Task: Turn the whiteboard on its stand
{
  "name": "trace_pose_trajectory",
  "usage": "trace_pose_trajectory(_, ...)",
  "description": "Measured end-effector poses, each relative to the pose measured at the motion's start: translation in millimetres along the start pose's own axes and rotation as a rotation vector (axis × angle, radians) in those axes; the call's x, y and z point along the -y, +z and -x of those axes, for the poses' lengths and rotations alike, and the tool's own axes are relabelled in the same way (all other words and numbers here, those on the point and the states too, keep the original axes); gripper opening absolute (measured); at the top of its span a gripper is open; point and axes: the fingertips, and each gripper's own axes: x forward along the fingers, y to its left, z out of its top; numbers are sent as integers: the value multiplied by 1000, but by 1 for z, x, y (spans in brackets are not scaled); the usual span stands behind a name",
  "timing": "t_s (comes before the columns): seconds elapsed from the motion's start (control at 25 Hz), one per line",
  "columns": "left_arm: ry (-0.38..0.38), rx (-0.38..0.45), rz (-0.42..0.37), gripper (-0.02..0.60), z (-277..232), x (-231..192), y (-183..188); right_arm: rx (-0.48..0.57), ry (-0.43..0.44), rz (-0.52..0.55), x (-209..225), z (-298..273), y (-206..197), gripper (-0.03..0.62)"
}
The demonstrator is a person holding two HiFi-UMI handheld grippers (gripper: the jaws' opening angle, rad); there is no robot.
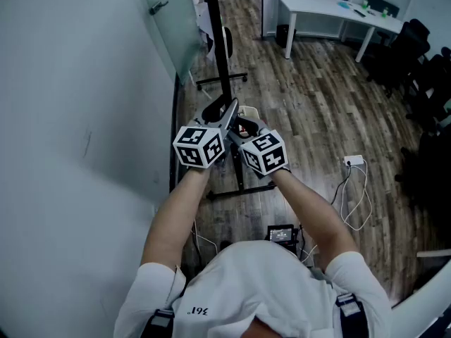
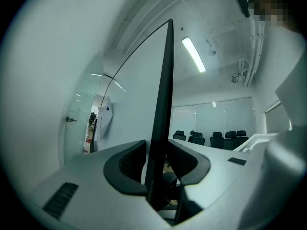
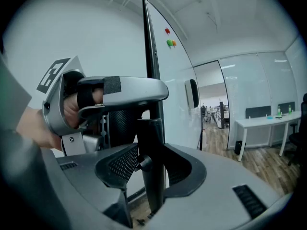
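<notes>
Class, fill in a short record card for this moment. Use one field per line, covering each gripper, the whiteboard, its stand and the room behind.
left gripper: jaws shut on the whiteboard's black edge
right gripper: jaws shut on the same black edge, close beside the left one
whiteboard: upright, seen edge-on in both gripper views
magnets: red, green and orange, high on the board face
stand: black post with feet on the wooden floor
background: white table, black chairs
</notes>
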Motion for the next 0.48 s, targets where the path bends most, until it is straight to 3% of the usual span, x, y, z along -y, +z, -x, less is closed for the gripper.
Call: trace_pose_trajectory(0.48,23,7,27,140,-27,-20,1,-20,-5,-4,25,-22,7,178)
